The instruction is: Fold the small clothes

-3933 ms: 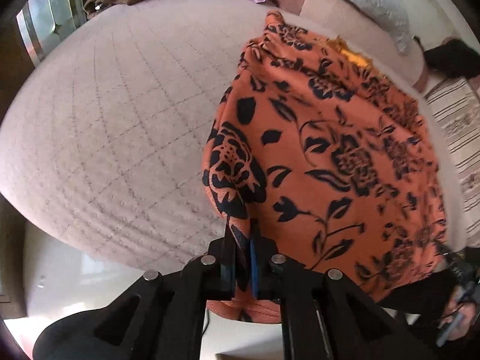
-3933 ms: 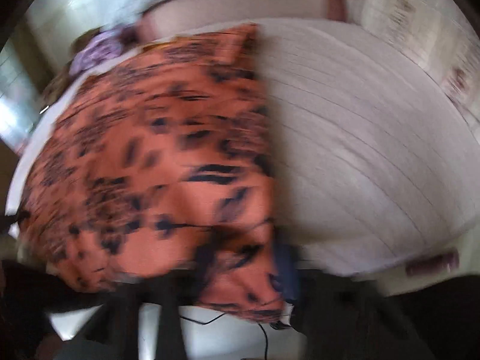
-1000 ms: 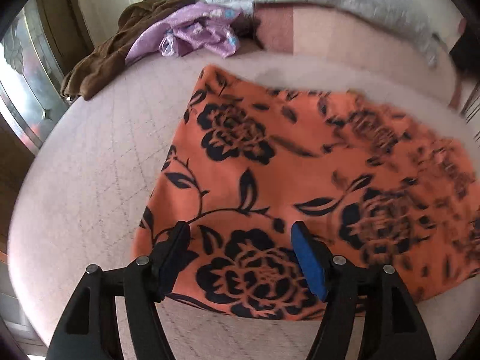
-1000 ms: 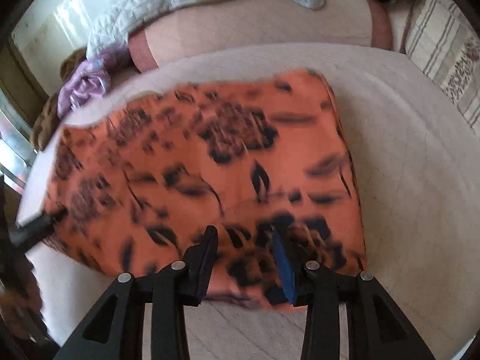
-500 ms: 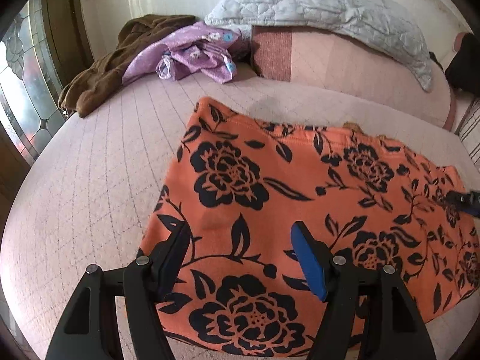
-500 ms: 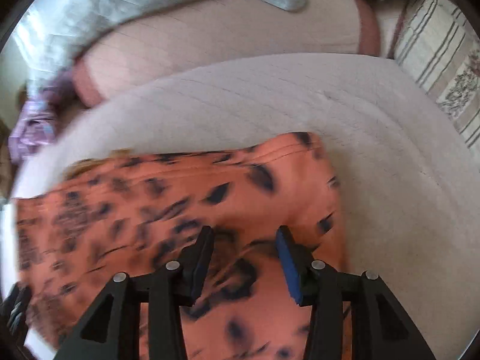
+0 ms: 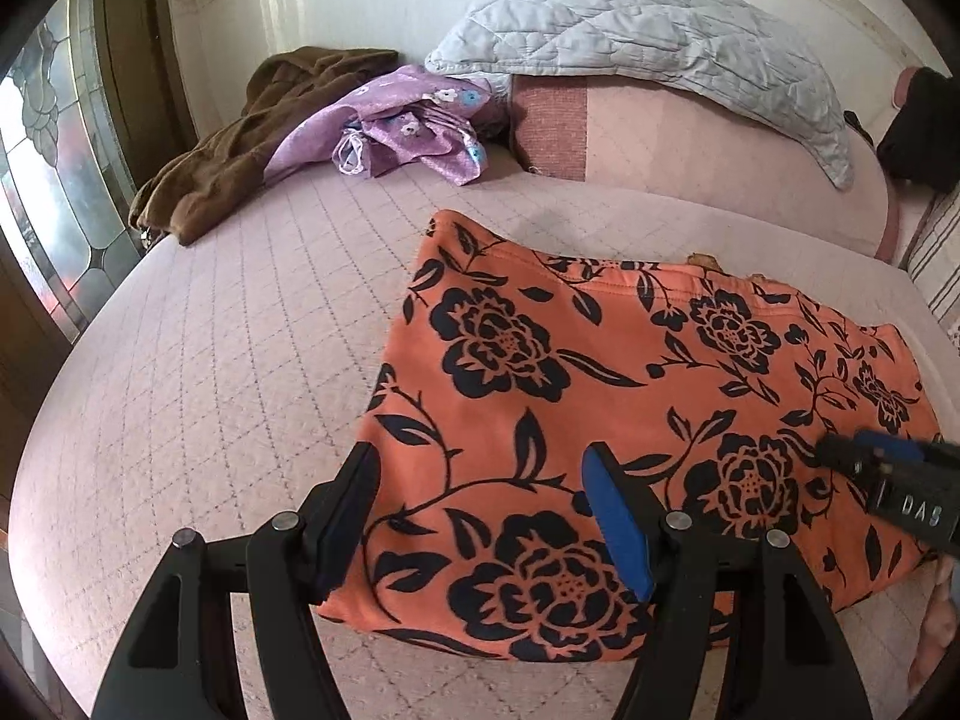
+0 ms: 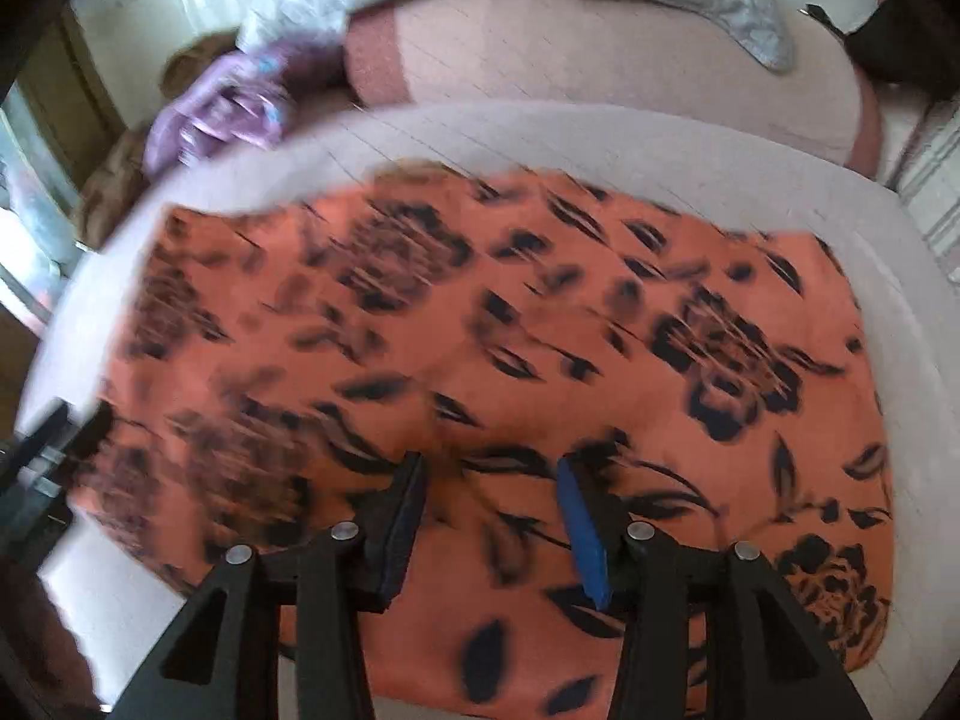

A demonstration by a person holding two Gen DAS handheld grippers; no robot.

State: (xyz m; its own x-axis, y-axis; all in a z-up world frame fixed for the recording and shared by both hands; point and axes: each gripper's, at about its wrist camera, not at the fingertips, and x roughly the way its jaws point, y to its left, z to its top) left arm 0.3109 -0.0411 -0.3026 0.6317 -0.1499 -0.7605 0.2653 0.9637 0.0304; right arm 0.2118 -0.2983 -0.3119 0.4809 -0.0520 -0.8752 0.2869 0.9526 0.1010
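Note:
An orange garment with black flowers lies flat and folded on the pink quilted bed. My left gripper is open and empty, above the garment's near left corner. My right gripper is open and empty, over the garment's near edge; that view is blurred by motion. The right gripper also shows at the right edge of the left wrist view, just above the cloth.
A brown garment and a purple flowered one lie heaped at the bed's far left. A grey quilted pillow rests on a pink bolster at the head. A stained-glass window is at the left.
Both grippers let go of the garment, which now lies folded flat. Since half a second ago the left has held nearly still and the right has swung left over the cloth.

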